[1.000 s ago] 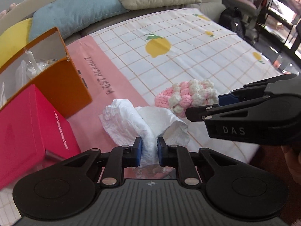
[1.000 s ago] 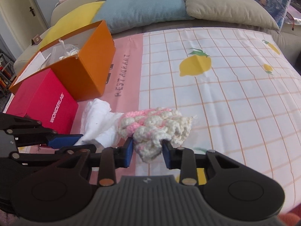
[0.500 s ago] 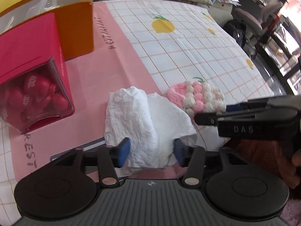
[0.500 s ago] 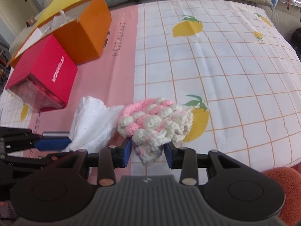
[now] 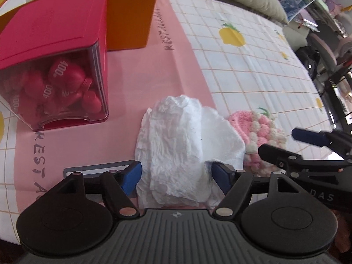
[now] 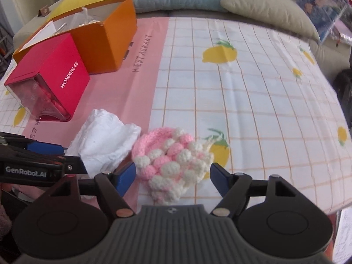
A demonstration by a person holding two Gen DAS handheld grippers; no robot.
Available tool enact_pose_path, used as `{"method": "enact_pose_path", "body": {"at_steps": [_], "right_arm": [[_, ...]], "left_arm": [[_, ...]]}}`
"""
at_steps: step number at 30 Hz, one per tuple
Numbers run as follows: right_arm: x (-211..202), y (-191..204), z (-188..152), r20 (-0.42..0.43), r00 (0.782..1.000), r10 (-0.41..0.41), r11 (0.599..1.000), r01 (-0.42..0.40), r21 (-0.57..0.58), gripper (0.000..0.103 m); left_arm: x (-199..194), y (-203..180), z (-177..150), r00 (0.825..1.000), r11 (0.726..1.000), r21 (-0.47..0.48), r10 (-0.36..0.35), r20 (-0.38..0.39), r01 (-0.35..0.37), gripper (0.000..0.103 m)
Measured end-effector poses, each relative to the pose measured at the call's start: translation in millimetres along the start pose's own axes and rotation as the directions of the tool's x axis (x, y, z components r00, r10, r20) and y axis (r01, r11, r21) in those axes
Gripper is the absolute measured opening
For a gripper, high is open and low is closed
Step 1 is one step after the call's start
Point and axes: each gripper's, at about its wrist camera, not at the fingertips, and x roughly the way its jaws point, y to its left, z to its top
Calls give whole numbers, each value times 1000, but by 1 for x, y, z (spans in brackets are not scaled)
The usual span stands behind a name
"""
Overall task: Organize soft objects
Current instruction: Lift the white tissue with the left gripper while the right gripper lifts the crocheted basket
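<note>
White tissue wad [image 5: 182, 151] lies between left gripper [image 5: 176, 176] jaws, apart; right gripper [image 6: 172, 175] likewise spread round crochet piece [image 6: 173, 158]; both near tablecloth [image 6: 253, 101] front edge, w/ shallow pinch risking slip.

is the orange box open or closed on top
Open. The orange box has no lid over it in the right wrist view; its pale inner walls and some whitish contents show from above.

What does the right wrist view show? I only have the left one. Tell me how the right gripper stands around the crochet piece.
Observer: The right gripper is open, one finger on each side of the crochet piece.
Operator: Read me the red box's side.
Observer: The red box says WONDERLAB.
Operator: Check the orange box.
Observer: The orange box is open on top, with pale contents inside.
</note>
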Motion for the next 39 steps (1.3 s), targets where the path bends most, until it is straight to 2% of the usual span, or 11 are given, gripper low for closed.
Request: {"method": "enact_pose_path", "body": {"at_steps": [3, 7, 11, 14, 17, 21, 23, 24, 25, 34, 39], "right_arm": [[11, 10, 5, 2, 1000, 17, 997, -17, -76, 73], [31, 4, 5, -51, 998, 21, 999, -24, -43, 74], [34, 4, 2, -57, 998, 21, 999, -23, -41, 75], [35, 6, 0, -69, 998, 13, 999, -17, -52, 75], [38, 13, -2, -82, 997, -12, 995, 4, -98, 75], [43, 23, -4, -106, 994, -33, 986, 15, -169, 75], [46, 28, -6, -119, 992, -48, 979, 23, -201, 75], [46, 30, -7, -115, 991, -67, 975, 41, -217, 72], [45, 31, -8, -109, 990, -86, 972, 59, -227, 63], [32, 12, -3, -60, 995, -76, 992, 69, -107, 32], [7, 17, 1, 1, 997, -75, 993, 75, -89, 30]], "left_arm": [[9, 2, 1, 1000, 1000, -21, 22, -19, -22, 84], [13, 3, 2, 999, 999, -17, 39, -9, -39, 85], [14, -1, 1, 998, 998, 18, 66, 2, -66, 83], [14, -5, 0, 997, 996, 47, 74, 6, -74, 76], [13, -5, -1, 998, 996, 75, 56, 14, -57, 64], [13, -10, 0, 1000, 995, 102, 19, 5, -19, 40], [11, -12, -1, 1000, 995, 102, 7, 11, -8, 34], [9, -12, -1, 1000, 995, 96, 0, 17, -1, 32], [6, -11, -1, 1000, 996, 88, -11, 24, 8, 30], [-42, 0, 1, 990, 997, 47, -73, 119, 68, 29], [-78, 3, 3, 973, 994, 46, -110, 205, 103, 29]]}}
